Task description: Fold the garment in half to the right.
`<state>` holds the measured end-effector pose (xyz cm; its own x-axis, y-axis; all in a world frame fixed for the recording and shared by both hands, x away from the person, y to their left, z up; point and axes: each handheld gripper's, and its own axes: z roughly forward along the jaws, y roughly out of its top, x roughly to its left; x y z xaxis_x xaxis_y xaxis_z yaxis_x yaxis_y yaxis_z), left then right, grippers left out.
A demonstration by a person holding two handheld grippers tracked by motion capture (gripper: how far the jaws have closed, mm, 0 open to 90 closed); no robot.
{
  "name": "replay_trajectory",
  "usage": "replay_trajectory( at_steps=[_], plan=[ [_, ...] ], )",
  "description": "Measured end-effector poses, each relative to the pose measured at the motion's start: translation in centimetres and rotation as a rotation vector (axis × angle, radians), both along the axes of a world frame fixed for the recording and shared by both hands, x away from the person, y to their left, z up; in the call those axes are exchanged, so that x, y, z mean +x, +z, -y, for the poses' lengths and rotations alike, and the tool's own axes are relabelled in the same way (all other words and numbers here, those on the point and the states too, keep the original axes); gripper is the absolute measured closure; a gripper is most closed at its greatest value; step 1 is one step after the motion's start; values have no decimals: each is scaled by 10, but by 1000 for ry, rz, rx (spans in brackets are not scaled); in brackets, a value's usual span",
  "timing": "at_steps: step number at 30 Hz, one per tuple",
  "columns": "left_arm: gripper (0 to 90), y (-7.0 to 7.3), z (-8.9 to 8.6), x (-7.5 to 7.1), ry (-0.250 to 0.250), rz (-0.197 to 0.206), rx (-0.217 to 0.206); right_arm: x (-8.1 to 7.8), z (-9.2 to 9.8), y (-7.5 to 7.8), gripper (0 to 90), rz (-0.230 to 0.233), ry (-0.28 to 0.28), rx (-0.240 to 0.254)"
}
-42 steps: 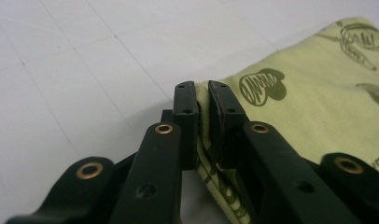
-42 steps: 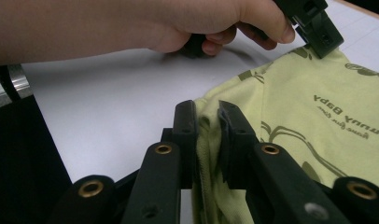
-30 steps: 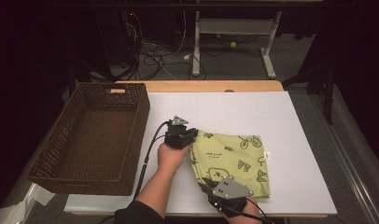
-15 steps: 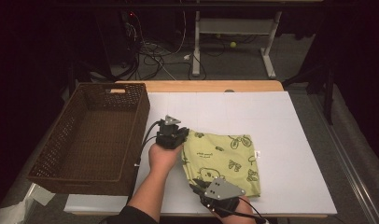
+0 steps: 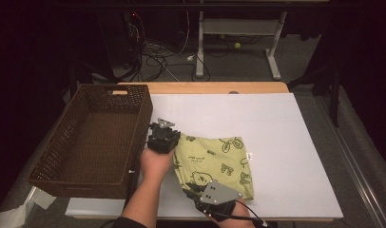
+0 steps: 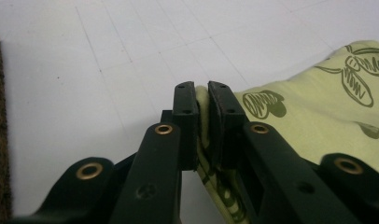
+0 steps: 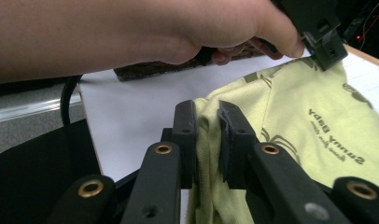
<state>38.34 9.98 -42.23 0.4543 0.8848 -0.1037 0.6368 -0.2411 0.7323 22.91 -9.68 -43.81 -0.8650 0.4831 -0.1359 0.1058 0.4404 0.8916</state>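
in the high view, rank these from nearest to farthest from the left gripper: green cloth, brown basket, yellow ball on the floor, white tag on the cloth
Measured from the left gripper:
1. green cloth: pinched in its jaws, at the cloth's far left corner.
2. brown basket: just to its left, rim close by.
3. white tag: on the cloth's right edge.
4. yellow ball: far back on the floor, beyond the table.

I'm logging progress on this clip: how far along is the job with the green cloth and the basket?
Done: the yellow-green printed cloth lies folded on the white table. In hand: the left tool and the right tool are each shut on a corner of its basket-side edge. Left: the wicker basket beside it holds nothing, so placing the cloth there probably remains.
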Motion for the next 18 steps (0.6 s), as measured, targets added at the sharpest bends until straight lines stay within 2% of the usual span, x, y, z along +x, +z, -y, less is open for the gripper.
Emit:
replay_trajectory(
  at_steps=[9, 18],
  plan=[
    [786, -2, 11, 4, -28, 6, -14, -1, 16, 2, 800, -2, -63, 16],
    [786, 8, 26, 8, -78, 27, -28, -4, 38, 5, 801, 3, -143, 39]
  ],
)
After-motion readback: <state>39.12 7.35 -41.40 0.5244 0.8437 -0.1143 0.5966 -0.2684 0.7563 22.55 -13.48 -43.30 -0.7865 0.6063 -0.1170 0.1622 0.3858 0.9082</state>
